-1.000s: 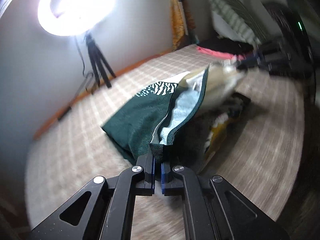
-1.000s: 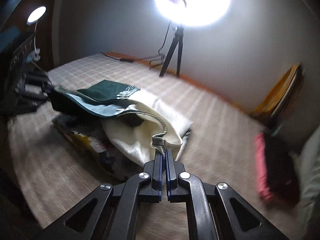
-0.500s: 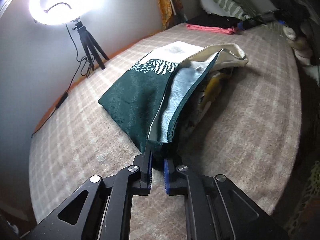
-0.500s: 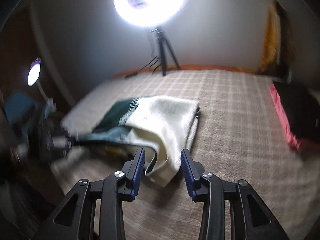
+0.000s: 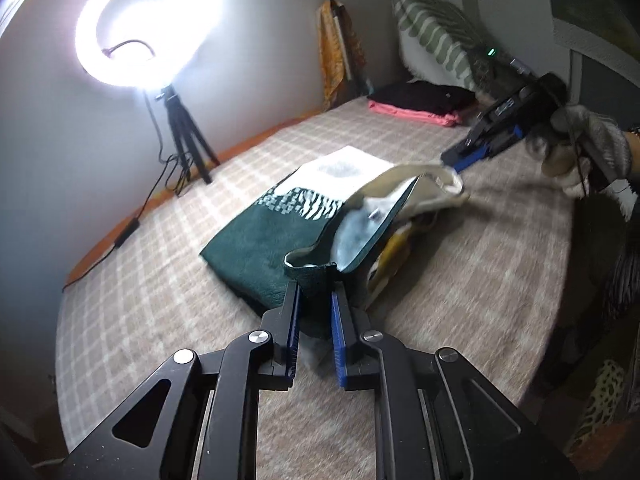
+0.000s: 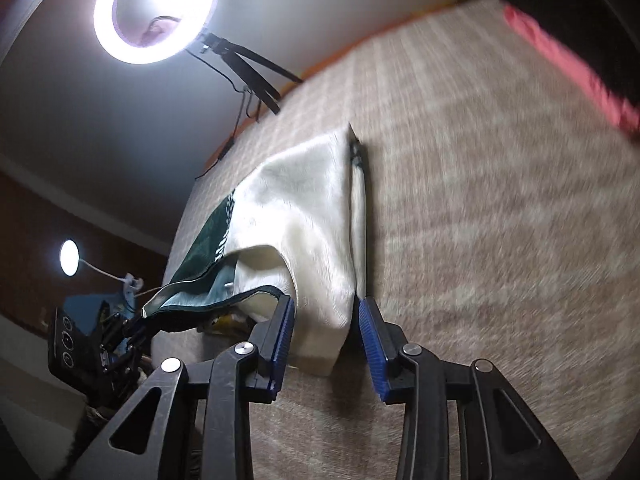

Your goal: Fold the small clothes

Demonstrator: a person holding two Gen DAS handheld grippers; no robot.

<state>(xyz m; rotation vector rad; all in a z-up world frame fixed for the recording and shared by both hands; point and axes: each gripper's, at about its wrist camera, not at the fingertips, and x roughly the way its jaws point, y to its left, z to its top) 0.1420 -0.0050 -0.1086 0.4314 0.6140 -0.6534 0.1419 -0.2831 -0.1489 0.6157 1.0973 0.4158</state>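
A green and cream garment point(image 5: 260, 248) lies half folded on the checked bed point(image 5: 460, 280). My left gripper point(image 5: 315, 290) has the garment's green hem corner between its tips, raised off the bed; its jaws are opening slightly and the cloth still fills the gap. In the right wrist view the green hem point(image 6: 192, 300) stretches across to that left gripper point(image 6: 136, 322). My right gripper point(image 6: 326, 302) stands open around the cream fold point(image 6: 316, 240), jaws closing, pads not pressing. From the left wrist view, the right gripper point(image 5: 454, 160) sits at the cream edge, held by a gloved hand point(image 5: 584, 152).
Yellow patterned clothes point(image 5: 392, 252) lie under the garment. A folded black and pink stack point(image 5: 420, 104) sits at the far end by a striped pillow point(image 5: 436, 40). A ring light on a tripod point(image 5: 148, 28) and its cable stand beyond the bed. A small lamp point(image 6: 68, 258) glows.
The right gripper let go of the cream corner, rolled, and came down with open jaws around the cream fold. The left jaws parted a little, still on the green corner.
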